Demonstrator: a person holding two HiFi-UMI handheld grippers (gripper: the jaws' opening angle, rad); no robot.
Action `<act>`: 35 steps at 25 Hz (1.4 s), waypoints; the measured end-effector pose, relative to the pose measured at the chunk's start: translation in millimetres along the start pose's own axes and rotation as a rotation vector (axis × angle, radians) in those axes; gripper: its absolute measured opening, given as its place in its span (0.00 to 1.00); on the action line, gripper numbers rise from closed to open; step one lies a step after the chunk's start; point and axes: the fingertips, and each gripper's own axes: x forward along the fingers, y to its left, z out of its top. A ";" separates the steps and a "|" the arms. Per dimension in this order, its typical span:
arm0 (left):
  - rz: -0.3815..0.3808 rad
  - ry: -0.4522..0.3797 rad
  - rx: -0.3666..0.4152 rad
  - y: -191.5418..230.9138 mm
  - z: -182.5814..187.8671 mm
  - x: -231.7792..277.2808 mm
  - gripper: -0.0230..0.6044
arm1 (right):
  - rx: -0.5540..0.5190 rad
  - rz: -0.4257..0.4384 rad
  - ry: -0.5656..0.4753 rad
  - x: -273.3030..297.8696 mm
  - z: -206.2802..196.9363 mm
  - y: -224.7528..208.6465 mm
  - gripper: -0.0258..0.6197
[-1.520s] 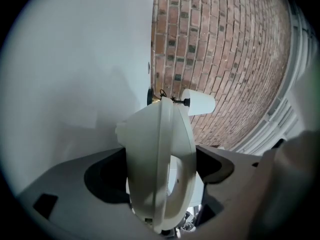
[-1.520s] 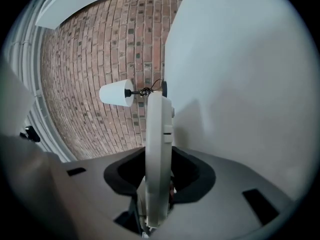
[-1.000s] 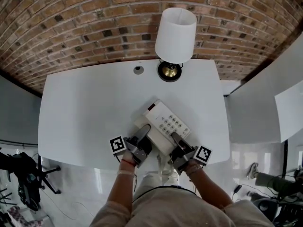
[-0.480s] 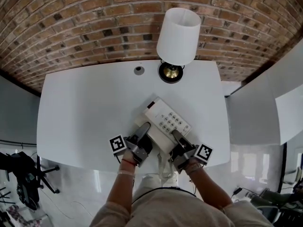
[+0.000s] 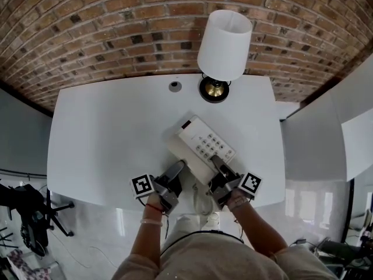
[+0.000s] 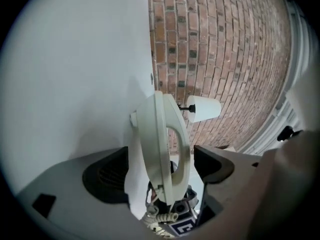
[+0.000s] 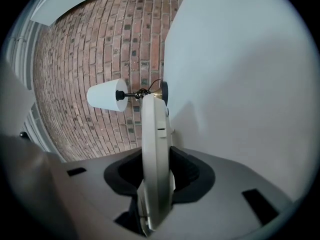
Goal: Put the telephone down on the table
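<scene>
Since the phone looks flat on the tabletop, just in front of the lamp, we'd call the set-down nearly done. Our right hand-held gripper pinches its near edge to steady it. The left hand-held gripper straddles the handset side, jaws a sliver wider, not squeezing.

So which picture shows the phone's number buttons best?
The head view: it looks down on the telephone, so its keypad faces the camera. Both gripper views catch the telephone edge-on, so no buttons show there.
</scene>
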 end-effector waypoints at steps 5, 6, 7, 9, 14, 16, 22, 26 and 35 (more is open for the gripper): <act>0.020 -0.025 0.136 -17.3 1.9 -14.8 0.68 | -0.008 -0.032 0.006 14.5 -0.9 2.4 0.26; 0.040 -0.025 0.174 -18.8 2.1 -17.2 0.68 | -0.010 -0.042 0.006 17.8 -1.1 2.8 0.26; 0.067 -0.019 0.225 -19.2 1.7 -19.3 0.68 | -0.012 -0.053 0.005 21.3 -1.3 3.3 0.26; 0.102 0.013 0.367 -22.6 -0.7 -20.5 0.67 | -0.009 -0.063 0.001 30.1 -2.5 6.0 0.26; 0.089 0.029 0.519 -39.5 -10.2 -18.8 0.66 | -0.024 -0.141 0.014 51.7 -4.9 1.4 0.28; 0.078 -0.001 0.510 -43.3 -9.3 -20.7 0.66 | -0.033 -0.184 0.030 53.8 -6.1 -3.7 0.30; 0.058 -0.026 0.498 -48.2 -10.1 -25.5 0.66 | -0.027 -0.257 0.070 54.1 -3.0 -5.4 0.33; 0.045 -0.036 0.490 -48.9 -10.5 -28.2 0.66 | -0.043 -0.319 0.112 49.7 0.3 -8.2 0.35; 0.051 -0.019 0.494 -51.9 -17.1 -27.8 0.66 | -0.038 -0.443 0.134 30.2 1.1 -24.2 0.48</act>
